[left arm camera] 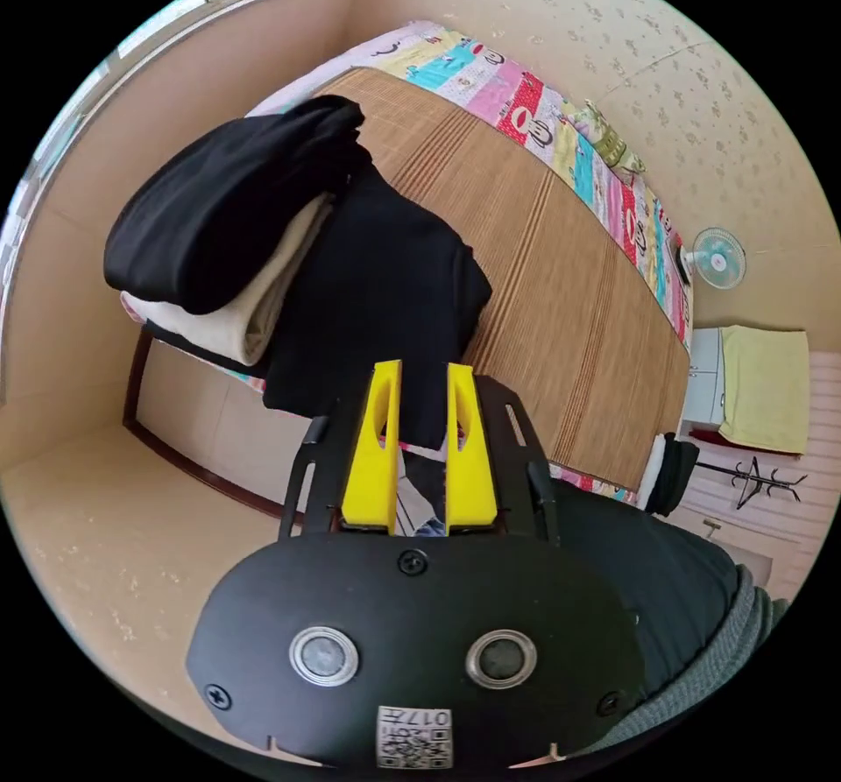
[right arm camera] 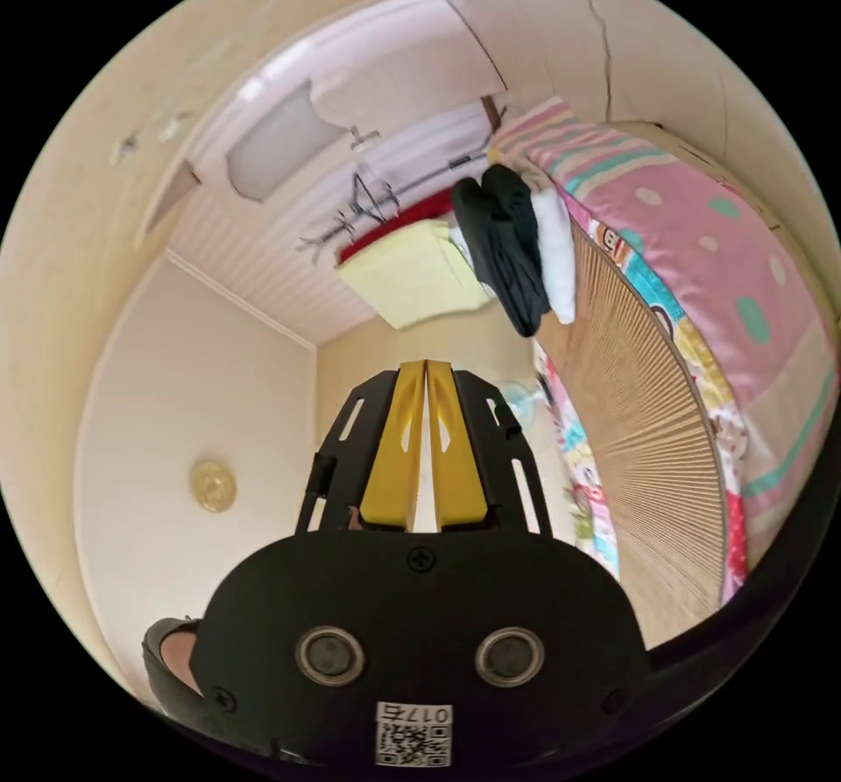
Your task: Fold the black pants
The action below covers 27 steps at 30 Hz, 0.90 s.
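Bed (left arm camera: 561,283) with woven mat extends beyond the left gripper (left arm camera: 419,445). Black pants (left arm camera: 385,292) lie folded at the mat's near edge, just ahead of the spread yellow jaws, which hold nothing. A stack of clothes (left arm camera: 219,230) sits beside the pants. Right gripper (right arm camera: 425,445) points away toward the wall, jaws pressed together, empty. Judgement: the fold looks largely made; next, square the edges with a light pinch at one corner.
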Tool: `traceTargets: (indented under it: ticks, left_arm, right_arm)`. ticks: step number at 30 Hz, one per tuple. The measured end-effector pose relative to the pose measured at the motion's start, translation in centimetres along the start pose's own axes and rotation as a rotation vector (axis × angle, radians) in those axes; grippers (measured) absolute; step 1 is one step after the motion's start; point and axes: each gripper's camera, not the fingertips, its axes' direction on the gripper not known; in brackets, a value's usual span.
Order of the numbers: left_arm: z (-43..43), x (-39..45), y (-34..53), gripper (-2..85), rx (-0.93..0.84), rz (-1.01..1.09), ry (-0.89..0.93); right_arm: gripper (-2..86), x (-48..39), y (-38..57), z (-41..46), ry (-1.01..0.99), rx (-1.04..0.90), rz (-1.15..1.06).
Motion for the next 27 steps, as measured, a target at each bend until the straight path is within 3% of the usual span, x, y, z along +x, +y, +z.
traceTargets:
  ticks: [2, 7, 11, 15, 17, 20, 23, 25, 27]
  left_arm:
    - [-2.1, -2.5, -2.5, 9.9, 0.07, -0.031, -0.059]
    - [-2.6, -7.7, -9.0, 12.7, 0.028, -0.026, -0.199]
    - [-2.3, -9.2, -12.1, 8.5, 0.009, 0.024, -0.276]
    - [-2.2, -9.9, -12.9, 6.3, 0.007, 0.008, -0.249]
    - [-5.6, -9.3, -11.2, 6.5, 0.22, -0.032, -0.259]
    - [-7.9, -8.2, -9.9, 9.7, 0.347, -0.032, -0.31]
    - [-4.7, -8.8, -11.9, 16.1, 0.206, -0.026, -0.331]
    - [-0.2, -9.7, -13.6, 15.8, 0.024, -0.014, -0.296]
    - [1.6, -9.7, -13.9, 13.5, 0.001, -0.063, -0.41]
  right_arm:
    - [0.2, 0.6, 1.7, -2.7, -0.029, 0.041, 0.007]
    - [0.2, 0.8, 3.7, -4.6, 0.331, -0.249, 0.062]
    - [0.2, 0.4, 4.3, -5.5, 0.403, -0.298, 0.084]
    - [0.3, 0.8, 4.1, -4.1, 0.484, -0.463, 0.073]
    - [0.3, 1.3, 3.9, -3.7, 0.491, -0.513, 0.066]
    - [0.4, 2.6, 3.6, -3.6, 0.453, -0.528, 0.07]
    - [0.4, 4.5, 3.4, -4.0, 0.448, -0.513, 0.101]
    - [0.4, 5.7, 3.1, -4.0, 0.459, -0.508, 0.118]
    - [0.3, 7.2, 2.8, -3.5, 0.445, -0.517, 0.133]
